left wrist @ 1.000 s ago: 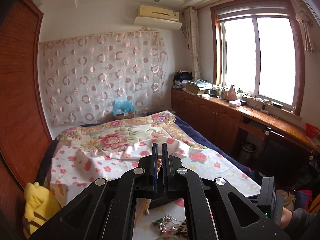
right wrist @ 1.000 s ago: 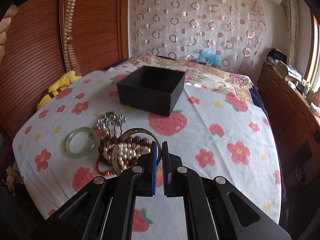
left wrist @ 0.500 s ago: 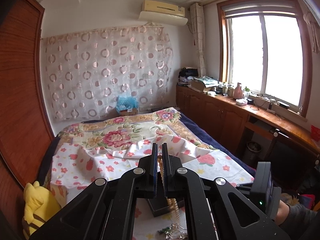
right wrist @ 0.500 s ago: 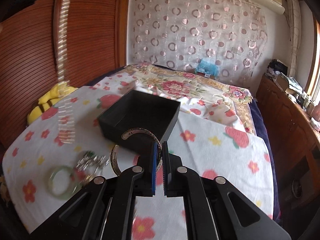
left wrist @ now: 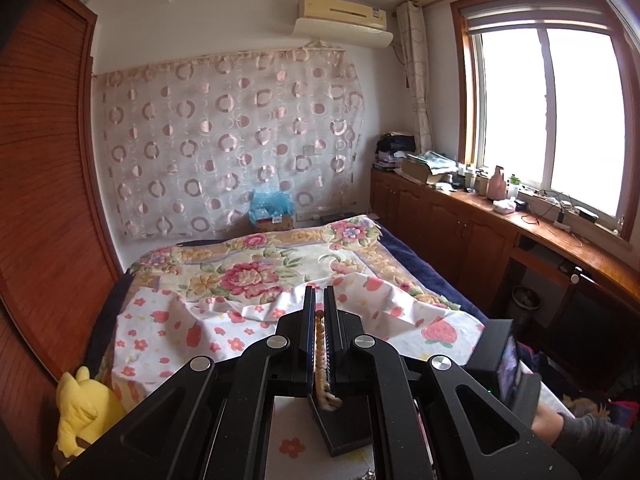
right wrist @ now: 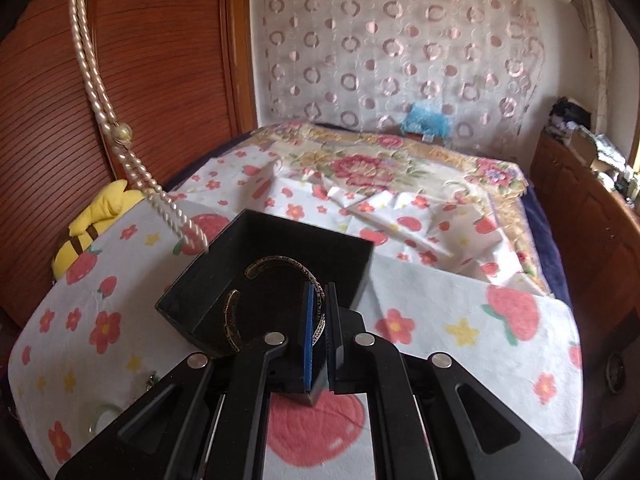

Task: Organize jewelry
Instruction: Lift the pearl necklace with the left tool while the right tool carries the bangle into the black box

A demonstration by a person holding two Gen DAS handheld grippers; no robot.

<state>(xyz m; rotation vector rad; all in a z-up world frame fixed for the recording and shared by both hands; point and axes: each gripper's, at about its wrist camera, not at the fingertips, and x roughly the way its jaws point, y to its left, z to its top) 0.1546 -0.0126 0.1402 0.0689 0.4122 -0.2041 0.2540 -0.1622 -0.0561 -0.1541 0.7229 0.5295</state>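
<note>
At the far left, a yellow plush toy slumps off the left edge of the bed, against the wooden wardrobe. Just right of it, a pearl necklace hangs in a long doubled strand from the left gripper, whose fingers are pinched tight on the beads; its lower end trails just outside the left rim of the black box. The box sits on the strawberry-print cloth toward the near left corner of the bed.

Over the box's open mouth, the right gripper has its fingers clamped narrow on a patterned metal bangle, the ring hanging above the box's interior. To do this well, I think, the bangle wants lowering until it nearly rests on the bottom before the fingers part, so it doesn't bounce out. The pearls should then be swung in over the rim and fed down in a coil, not dropped.

A green bangle and other pieces wait near the front left edge. Further right, the flowered quilt runs to the curtain; wooden cabinets line the window wall.
</note>
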